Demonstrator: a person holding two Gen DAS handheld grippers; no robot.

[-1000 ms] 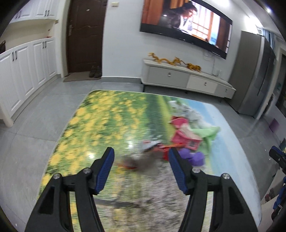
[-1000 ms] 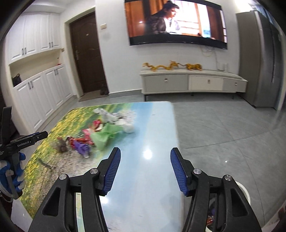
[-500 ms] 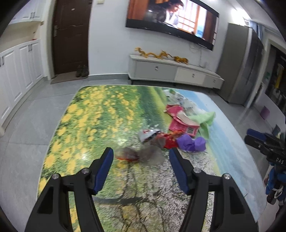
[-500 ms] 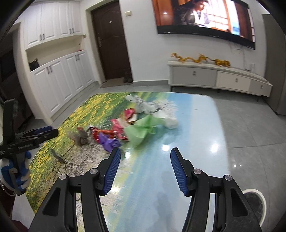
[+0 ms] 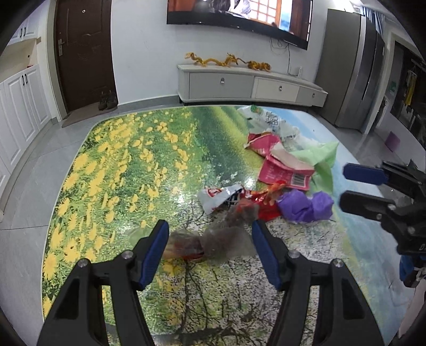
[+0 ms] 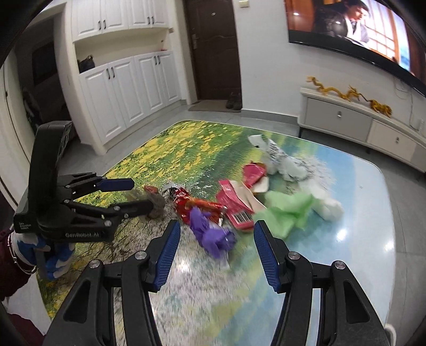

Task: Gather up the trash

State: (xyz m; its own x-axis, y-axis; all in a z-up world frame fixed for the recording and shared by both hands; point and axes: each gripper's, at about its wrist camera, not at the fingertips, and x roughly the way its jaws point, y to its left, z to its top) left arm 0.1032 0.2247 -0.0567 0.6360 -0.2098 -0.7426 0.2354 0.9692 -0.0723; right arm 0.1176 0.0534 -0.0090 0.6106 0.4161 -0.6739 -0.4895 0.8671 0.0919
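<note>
A heap of trash lies on the picture-printed table [image 5: 127, 170]. It holds a crumpled clear wrapper [image 5: 213, 238], a purple wad [image 5: 306, 206], a red foil wrapper [image 6: 202, 209], a pink packet [image 5: 285, 173], green plastic [image 6: 287, 210] and white bags [image 6: 285, 162]. My left gripper [image 5: 210, 250] is open, with the clear wrapper between its fingertips. My right gripper [image 6: 217, 251] is open, just short of the purple wad [image 6: 213, 234]. Each gripper shows in the other's view: the right one [image 5: 372, 186], the left one [image 6: 125, 194].
A TV console [image 5: 250, 85] stands against the far wall under a wall TV [image 5: 239, 16]. A dark door [image 5: 85, 53] and white cabinets [image 6: 127, 87] are at the left. A grey fridge [image 5: 351, 69] stands at the right. Tiled floor surrounds the table.
Both grippers have moved in toward the trash heap, which looms larger. The right gripper has swung left to face the pile. Both stay open.
</note>
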